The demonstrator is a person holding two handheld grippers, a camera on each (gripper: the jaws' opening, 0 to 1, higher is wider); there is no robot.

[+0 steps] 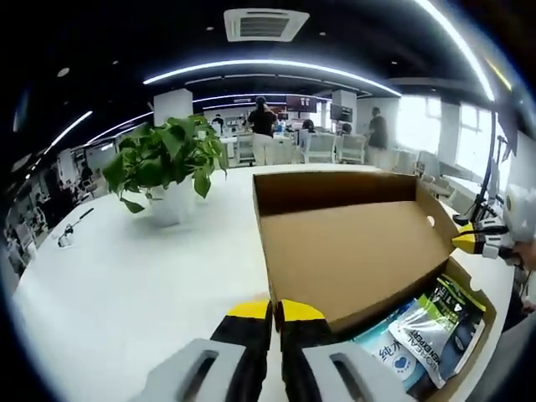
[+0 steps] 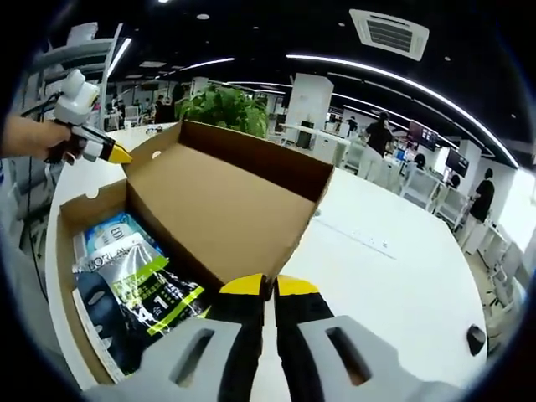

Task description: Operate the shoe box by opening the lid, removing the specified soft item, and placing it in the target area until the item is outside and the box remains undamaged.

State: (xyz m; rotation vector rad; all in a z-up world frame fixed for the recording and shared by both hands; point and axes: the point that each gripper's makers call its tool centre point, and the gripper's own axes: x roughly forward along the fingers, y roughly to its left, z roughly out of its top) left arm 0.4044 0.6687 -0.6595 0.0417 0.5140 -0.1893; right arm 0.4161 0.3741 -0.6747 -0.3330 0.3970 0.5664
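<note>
Left gripper view has our left gripper with jaws pressed together on nothing, beside the shoe box on the white tabletop. Its lid stands open and the soft packets are still inside. Right gripper is pinched closed too, empty. Our worry: closed jaws shoving that lid could crease the hinge.
</note>
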